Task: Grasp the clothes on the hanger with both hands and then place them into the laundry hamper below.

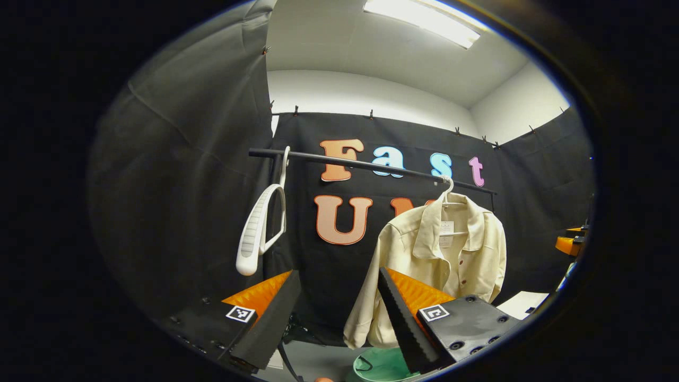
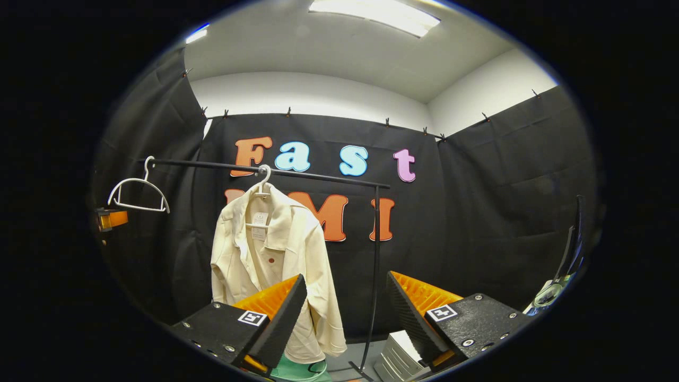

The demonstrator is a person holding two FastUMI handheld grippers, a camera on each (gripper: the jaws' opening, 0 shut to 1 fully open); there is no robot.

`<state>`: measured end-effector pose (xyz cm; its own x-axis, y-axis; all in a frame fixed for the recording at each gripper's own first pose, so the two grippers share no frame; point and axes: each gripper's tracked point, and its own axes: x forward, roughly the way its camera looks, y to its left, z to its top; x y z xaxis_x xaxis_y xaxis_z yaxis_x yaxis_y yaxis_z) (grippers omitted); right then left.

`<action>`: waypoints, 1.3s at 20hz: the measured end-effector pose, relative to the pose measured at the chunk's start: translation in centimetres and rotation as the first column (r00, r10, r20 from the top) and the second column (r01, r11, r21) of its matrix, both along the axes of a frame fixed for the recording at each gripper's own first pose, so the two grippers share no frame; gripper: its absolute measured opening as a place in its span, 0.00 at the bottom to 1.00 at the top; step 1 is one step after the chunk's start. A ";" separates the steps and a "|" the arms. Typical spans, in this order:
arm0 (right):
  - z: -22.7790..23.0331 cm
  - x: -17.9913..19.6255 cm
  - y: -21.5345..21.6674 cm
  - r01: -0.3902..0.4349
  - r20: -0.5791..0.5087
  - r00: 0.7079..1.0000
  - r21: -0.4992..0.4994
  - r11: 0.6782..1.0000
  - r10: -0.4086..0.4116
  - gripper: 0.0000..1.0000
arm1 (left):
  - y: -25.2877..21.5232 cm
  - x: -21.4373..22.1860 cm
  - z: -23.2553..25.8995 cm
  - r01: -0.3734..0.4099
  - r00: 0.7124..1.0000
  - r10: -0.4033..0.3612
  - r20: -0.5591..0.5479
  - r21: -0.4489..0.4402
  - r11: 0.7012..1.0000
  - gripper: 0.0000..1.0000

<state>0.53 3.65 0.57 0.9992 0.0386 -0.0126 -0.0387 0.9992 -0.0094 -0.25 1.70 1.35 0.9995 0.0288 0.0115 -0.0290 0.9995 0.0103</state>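
Note:
A cream shirt (image 1: pixel 445 249) (image 2: pixel 276 254) with dark red buttons hangs on a white hanger (image 1: pixel 448 188) (image 2: pixel 262 178) from a black rail (image 1: pixel 371 165) (image 2: pixel 276 172). Below it a green laundry hamper (image 1: pixel 382 366) (image 2: pixel 299 370) shows at the bottom edge. My left gripper (image 1: pixel 339 313) is open, well short of the shirt, which lies ahead to the right. My right gripper (image 2: pixel 345 313) is open too, with the shirt ahead to its left. Nothing sits between either pair of fingers.
An empty white hanger (image 1: pixel 260 228) (image 2: pixel 139 193) hangs at the rail's left end. The rail's upright post (image 2: pixel 375 265) stands right of the shirt. A white stacked object (image 2: pixel 400 353) lies on the floor by the post. The other gripper's orange part (image 1: pixel 570 241) (image 2: pixel 111 218) shows at each view's edge.

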 end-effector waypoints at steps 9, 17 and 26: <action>-1.2 1.3 3.6 -0.043 -0.024 0.999 0.007 0.999 0.043 0.94 | 0.0 0.3 -0.4 0.007 1.000 -0.007 -0.014 -0.003 1.000 0.96; -2.6 5.3 11.0 -0.100 -0.018 0.995 -0.012 0.995 0.100 0.94 | 0.1 0.6 -1.3 0.018 0.999 -0.018 -0.035 -0.004 1.000 0.96; -5.4 13.4 18.5 -0.100 0.006 0.995 -0.125 0.987 0.101 0.94 | 1.2 1.1 -2.4 0.007 0.999 -0.008 -0.050 -0.016 1.000 0.96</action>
<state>13.90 22.13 -4.88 0.9904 0.1377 -0.0109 -0.1379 0.9813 -0.1344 0.85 2.93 -1.07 0.9990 0.0215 -0.0389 -0.0216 0.9998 -0.0041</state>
